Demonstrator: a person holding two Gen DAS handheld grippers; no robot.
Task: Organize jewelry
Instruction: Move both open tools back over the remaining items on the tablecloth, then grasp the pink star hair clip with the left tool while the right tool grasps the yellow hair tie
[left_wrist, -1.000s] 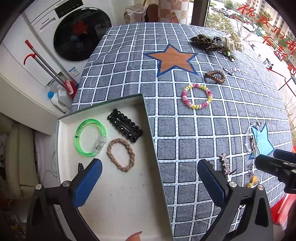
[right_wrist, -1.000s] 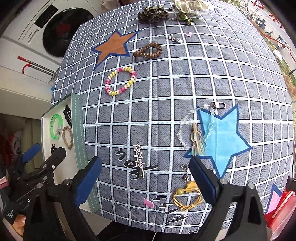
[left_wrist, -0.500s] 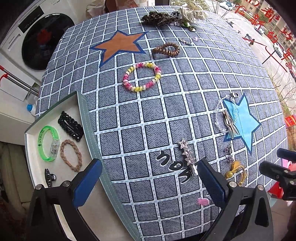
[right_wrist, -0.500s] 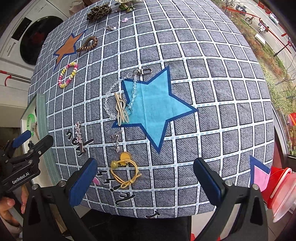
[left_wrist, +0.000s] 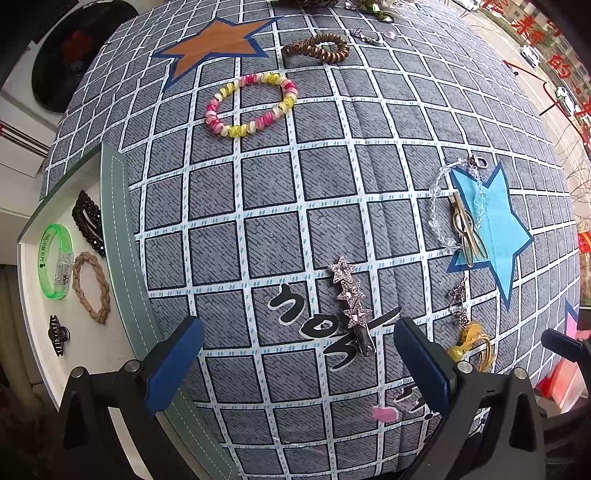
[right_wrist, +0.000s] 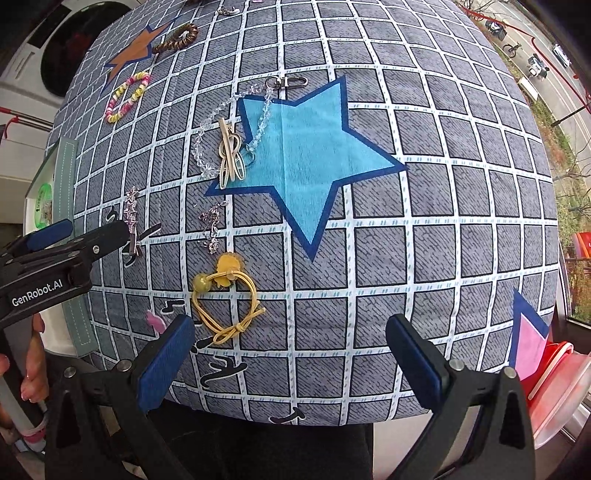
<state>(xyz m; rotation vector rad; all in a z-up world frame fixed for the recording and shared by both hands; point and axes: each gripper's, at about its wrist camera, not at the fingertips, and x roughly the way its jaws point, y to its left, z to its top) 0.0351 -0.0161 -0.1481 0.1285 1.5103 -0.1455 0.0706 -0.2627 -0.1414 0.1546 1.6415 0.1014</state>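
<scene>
My left gripper (left_wrist: 295, 354) is open and hovers low over the checked cloth, with the star-studded hair clip (left_wrist: 351, 295) just ahead between its fingers. To its left the white tray (left_wrist: 122, 229) holds a green bracelet (left_wrist: 55, 266), a braided tan tie (left_wrist: 90, 288), a black beaded clip (left_wrist: 88, 221) and a small black claw clip (left_wrist: 59, 334). My right gripper (right_wrist: 290, 350) is open and holds nothing. The yellow hair tie (right_wrist: 225, 299) lies just beyond its left finger. In the right wrist view the left gripper (right_wrist: 81, 232) reaches in over the star clip (right_wrist: 131, 214).
A crystal bead chain with a gold clip (right_wrist: 229, 136) lies on the blue star's edge, and a small silver piece (right_wrist: 212, 225) sits below it. A pink-yellow spiral bracelet (left_wrist: 251, 105) and a brown spiral tie (left_wrist: 317, 48) lie farther back. A red container (right_wrist: 554, 369) sits off the table's right edge.
The left gripper has swung from over the tray to the cloth near the star clip. The right gripper has shifted right and closer to the yellow hair tie. Both stay open.
</scene>
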